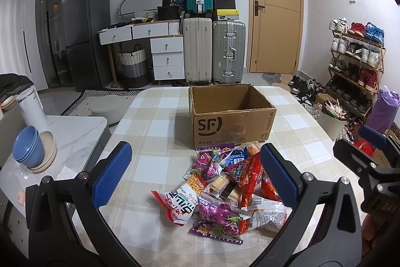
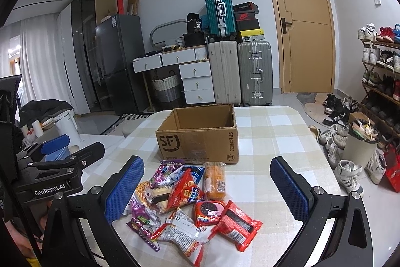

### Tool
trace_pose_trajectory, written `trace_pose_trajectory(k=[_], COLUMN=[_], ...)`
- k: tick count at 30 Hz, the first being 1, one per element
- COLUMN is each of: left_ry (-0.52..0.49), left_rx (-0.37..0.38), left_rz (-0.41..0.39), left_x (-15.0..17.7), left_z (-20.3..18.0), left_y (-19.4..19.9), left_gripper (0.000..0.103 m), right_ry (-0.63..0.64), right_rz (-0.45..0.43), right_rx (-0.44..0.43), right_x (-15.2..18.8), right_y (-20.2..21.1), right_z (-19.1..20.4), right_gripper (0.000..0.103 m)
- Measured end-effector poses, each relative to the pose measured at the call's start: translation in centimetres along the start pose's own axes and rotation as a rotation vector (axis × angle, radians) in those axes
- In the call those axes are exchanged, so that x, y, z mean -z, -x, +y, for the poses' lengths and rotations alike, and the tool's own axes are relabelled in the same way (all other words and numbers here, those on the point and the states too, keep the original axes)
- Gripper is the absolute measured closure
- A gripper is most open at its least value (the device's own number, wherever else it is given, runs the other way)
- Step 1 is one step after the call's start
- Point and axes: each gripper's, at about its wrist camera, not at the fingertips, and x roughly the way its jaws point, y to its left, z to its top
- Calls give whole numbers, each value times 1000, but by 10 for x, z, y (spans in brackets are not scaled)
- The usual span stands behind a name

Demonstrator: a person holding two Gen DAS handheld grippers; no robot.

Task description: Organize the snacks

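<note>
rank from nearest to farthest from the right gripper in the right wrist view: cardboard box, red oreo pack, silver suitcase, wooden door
1. red oreo pack, between the open fingers of the right gripper
2. cardboard box, mid-table
3. silver suitcase, on the floor beyond the table
4. wooden door, back wall
</note>
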Motion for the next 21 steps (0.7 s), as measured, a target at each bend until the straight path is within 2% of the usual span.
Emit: trace_pose_trajectory(k=[10,15,21], left_ry=[5,44,115], left_rx=[-14,-5,47], left_rz=[74,160,289], left_x=[17,36,63], left_z=[15,44,79], left_y=[-33,-64,-104], left_gripper=[1,1,1], right_ry=[-3,-13,-25], right_rz=[34,62,110], right_rx=[8,1,-9], right_x=[8,16,28], right_y=[-13,-26,-49], right_z=[-7,-14,-22], right_gripper=[0,0,0])
